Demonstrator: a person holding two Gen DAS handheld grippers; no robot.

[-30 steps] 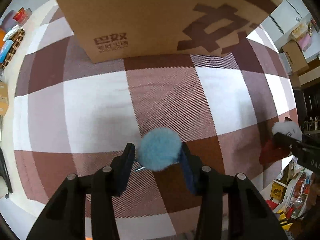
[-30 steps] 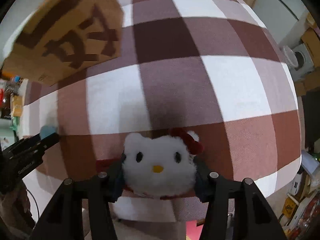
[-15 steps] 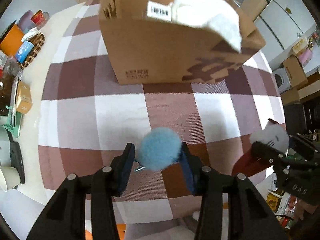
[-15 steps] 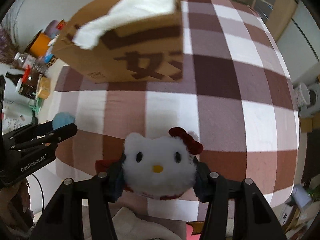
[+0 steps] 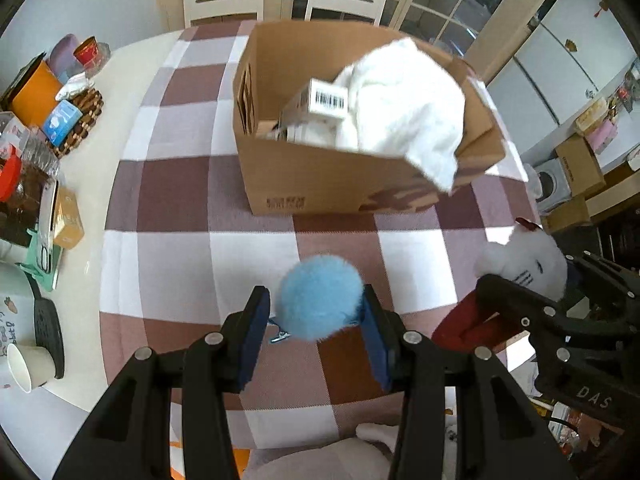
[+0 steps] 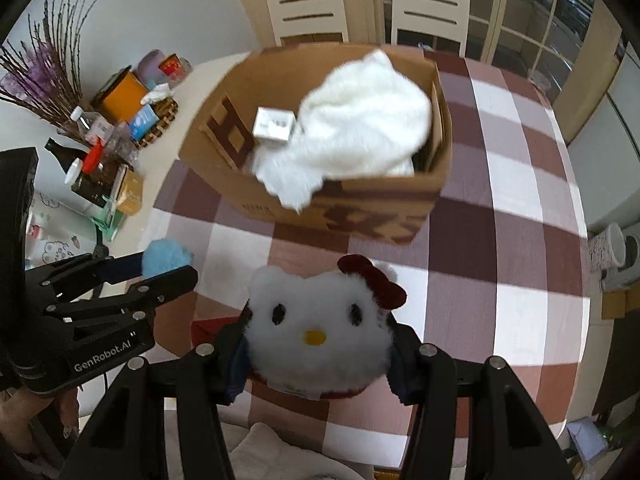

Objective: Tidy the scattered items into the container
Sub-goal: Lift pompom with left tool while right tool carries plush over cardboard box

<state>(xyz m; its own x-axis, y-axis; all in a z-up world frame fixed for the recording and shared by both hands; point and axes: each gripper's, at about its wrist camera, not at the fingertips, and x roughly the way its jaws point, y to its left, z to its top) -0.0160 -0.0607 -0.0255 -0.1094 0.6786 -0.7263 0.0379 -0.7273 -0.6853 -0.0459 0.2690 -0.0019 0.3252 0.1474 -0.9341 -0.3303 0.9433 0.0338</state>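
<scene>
My left gripper (image 5: 316, 312) is shut on a fluffy blue pompom (image 5: 318, 296), held above the checked tablecloth. My right gripper (image 6: 318, 344) is shut on a white cat plush with a red bow (image 6: 320, 328). An open cardboard box (image 5: 340, 180) stands ahead of both, also in the right wrist view (image 6: 360, 216). It holds a white fluffy cloth (image 5: 404, 104) hanging over its near rim and a small white carton (image 5: 320, 100). The right gripper with the plush shows at the right of the left wrist view (image 5: 528, 268). The left gripper with the pompom shows at the left of the right wrist view (image 6: 160, 264).
Clutter lies along the table's left edge: an orange box (image 5: 30, 88), a woven basket (image 5: 78, 120), a small yellow box (image 5: 68, 218), a paper cup (image 5: 30, 366). Two white chairs (image 6: 368, 4) stand behind the table. Dried purple stems (image 6: 44, 72) stand at far left.
Both grippers have risen and pulled back from the box with their toys still held. The box's open top and contents have come into view.
</scene>
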